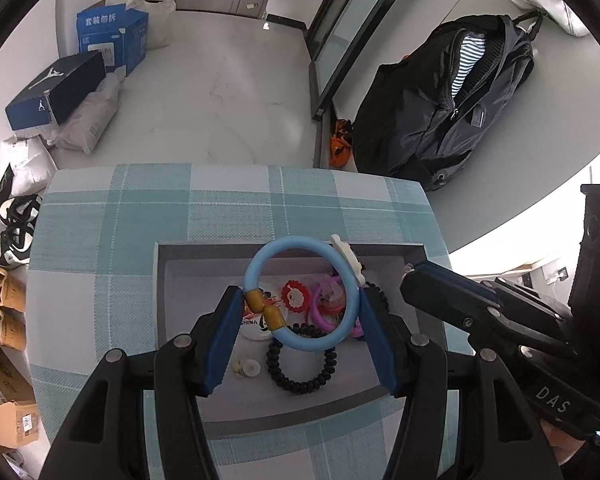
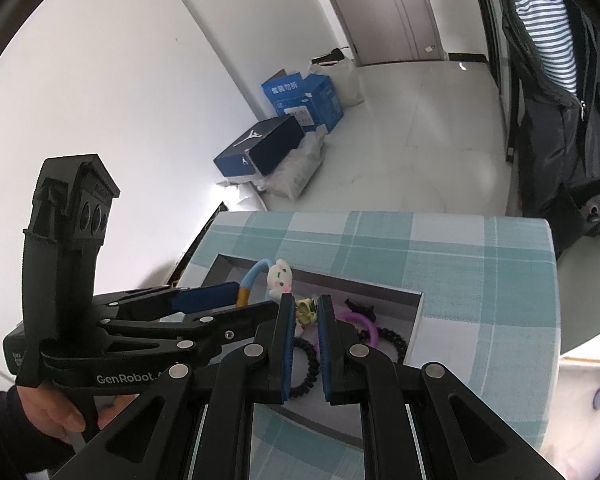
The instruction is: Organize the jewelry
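Above the tray's [image 1: 162, 280] rim, left gripper [image 1: 298, 304] clamps blue bangle [image 1: 256, 264].

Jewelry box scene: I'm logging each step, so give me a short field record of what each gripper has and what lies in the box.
left gripper: shut on blue bangle, fingers at its sides, above the box
right gripper: shut on small flower piece
box: open, grey, on checked cloth
in box: black beaded bracelet, purple ring, red ring

Light-blue bangle [image 1: 300, 292] with white charm upright above grey tray [image 1: 188, 280], black beaded bracelet [image 1: 300, 376] lying inside
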{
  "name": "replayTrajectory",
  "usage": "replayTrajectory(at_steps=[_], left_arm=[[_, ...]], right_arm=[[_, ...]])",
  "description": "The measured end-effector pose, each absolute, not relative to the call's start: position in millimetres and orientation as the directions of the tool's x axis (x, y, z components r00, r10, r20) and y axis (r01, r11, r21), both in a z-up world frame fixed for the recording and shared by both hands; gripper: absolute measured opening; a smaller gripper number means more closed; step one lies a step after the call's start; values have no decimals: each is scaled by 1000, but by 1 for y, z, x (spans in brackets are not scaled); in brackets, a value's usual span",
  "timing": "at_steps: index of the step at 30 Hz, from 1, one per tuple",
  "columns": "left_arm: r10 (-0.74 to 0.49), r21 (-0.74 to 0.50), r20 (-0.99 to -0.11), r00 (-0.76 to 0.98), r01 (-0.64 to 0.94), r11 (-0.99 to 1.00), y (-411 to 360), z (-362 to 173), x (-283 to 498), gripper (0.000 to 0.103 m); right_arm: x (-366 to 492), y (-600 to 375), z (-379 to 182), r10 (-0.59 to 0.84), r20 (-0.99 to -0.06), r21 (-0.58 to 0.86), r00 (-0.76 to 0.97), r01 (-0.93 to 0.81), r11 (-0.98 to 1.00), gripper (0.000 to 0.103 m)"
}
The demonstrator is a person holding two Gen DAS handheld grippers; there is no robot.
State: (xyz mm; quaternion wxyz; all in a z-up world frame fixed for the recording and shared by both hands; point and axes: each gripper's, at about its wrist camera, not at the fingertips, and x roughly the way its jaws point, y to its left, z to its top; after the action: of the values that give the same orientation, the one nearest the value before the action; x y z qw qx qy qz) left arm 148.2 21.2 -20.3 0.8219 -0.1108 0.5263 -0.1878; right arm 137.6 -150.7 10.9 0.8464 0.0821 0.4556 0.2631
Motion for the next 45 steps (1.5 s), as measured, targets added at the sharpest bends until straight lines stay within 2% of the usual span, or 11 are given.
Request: replayTrajectory(at_steps=[9,11,13,14,15,17,26,34,40,45], left_arm=[[-477,-441,-820,317,183,879,24,-27,153,54],[-477,-442,-826,302,180,879,24,-29,152,54],[-458,-420,-833,310,184,889,25,-28,150,56],[-449,-409,-835,319,186,893,26,-26,148,60],[-446,-406,-833,328,187,895,27,-24,147,65],[-438,-395,-827,352,190,899,29,-20,143,70],[-356,-315,-823,442,167,934,34,-7,131,70],[-303,-267,-803,514,143,953,41,4,116,70],[-253,-228,-788,562,116,967,47,10,99,71],[-233,-210,-760,607,110,972,47,14,79,82]], right_arm=[[140,-155,8,489,-745,365,454,-336,868,13],[139,-158,8,476,-748,357,463,-323,876,20],[138,-165,9,474,-742,369,474,-301,879,38],[138,-169,10,473,-737,376,483,-289,880,41],[137,-171,11,477,-731,382,488,-286,879,41],[135,-175,14,474,-727,383,497,-280,880,42],[121,-182,20,467,-716,377,519,-275,884,59],[101,-185,29,455,-692,357,560,-283,890,83],[82,-185,33,459,-670,347,583,-302,888,89],[65,-186,35,457,-641,340,617,-306,889,97]])
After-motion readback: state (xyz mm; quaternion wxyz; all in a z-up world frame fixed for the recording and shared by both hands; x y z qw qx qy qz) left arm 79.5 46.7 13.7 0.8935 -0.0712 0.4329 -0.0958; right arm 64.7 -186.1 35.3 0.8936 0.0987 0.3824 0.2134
